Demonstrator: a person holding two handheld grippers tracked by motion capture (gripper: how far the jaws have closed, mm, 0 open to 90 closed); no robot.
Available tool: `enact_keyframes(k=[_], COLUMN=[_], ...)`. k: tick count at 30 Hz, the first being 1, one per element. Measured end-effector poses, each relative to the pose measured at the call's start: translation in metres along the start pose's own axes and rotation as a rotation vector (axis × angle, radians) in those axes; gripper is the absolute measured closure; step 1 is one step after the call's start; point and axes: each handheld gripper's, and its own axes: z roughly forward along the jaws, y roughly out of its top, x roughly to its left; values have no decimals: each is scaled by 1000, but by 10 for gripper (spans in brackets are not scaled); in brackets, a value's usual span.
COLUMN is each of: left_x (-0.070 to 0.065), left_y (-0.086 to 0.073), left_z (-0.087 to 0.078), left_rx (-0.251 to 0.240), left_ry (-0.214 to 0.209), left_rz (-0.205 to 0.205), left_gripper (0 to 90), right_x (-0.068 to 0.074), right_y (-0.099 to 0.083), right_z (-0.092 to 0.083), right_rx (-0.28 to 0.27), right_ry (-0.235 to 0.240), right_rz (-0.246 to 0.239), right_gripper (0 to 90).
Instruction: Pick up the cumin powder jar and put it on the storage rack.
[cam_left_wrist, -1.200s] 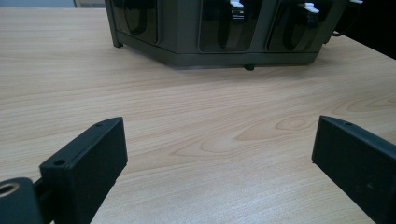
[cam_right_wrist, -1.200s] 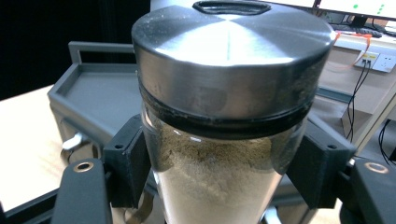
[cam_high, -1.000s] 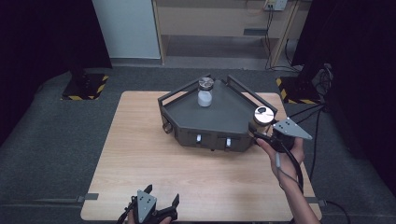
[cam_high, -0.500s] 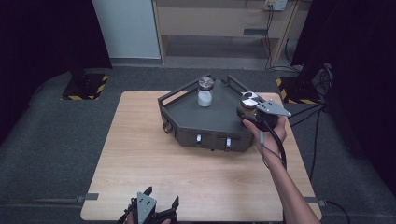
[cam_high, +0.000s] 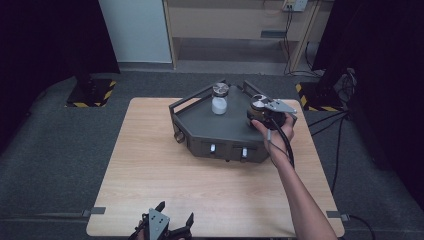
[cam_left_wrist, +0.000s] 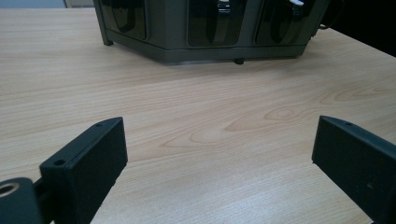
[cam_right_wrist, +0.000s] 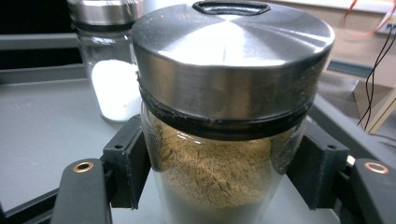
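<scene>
A glass jar of tan powder (cam_right_wrist: 219, 172) with a steel lid (cam_high: 258, 105) is clamped between the jaws of my right gripper (cam_high: 261, 116), which is shut on it over the right part of the dark grey tray (cam_high: 200, 120). A second jar with white powder (cam_high: 219, 104) and a steel lid stands at the tray's back; it is also seen behind the held jar as the white-powder jar (cam_right_wrist: 112, 88). My left gripper (cam_high: 167, 222) rests at the table's near edge, jaws open and nothing between them (cam_left_wrist: 219, 154).
The tray sits on a light wooden table (cam_high: 150, 165), its dark front wall (cam_left_wrist: 210, 28) facing the left gripper. A cable (cam_high: 285, 145) trails from the right gripper along the forearm. Black-and-yellow stands flank the table on the floor.
My right gripper carried the tan-powder jar from beyond the tray's right front corner leftward and farther back, over the tray. The left gripper stayed still.
</scene>
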Motion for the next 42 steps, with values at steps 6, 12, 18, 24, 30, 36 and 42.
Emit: enact_keyframes(k=[6, 12, 18, 24, 30, 36, 42], left_x=[0, 0, 1, 1, 2, 2, 3], left_y=[0, 0, 0, 0, 0, 0, 0], left_z=[0, 0, 0, 1, 0, -1, -2], left_rx=[1, 2, 2, 4, 1, 1, -8], left_ry=[1, 1, 7, 10, 12, 13, 23], left_rz=[1, 3, 4, 3, 3, -2, -5], left_gripper=[24, 24, 24, 24, 24, 24, 24], right_x=[0, -2, -5, -6, -6, -7, -7], right_y=[-1, -2, -3, -3, -2, -2, -2], right_z=[6, 10, 12, 12, 13, 13, 13], right_rx=[8, 22, 20, 24, 28, 28, 29], right_ry=[3, 14, 21, 26, 24, 28, 26], right_rz=[3, -2, 15, 23, 31, 34, 33], right_gripper=[308, 308, 308, 309, 309, 306, 305])
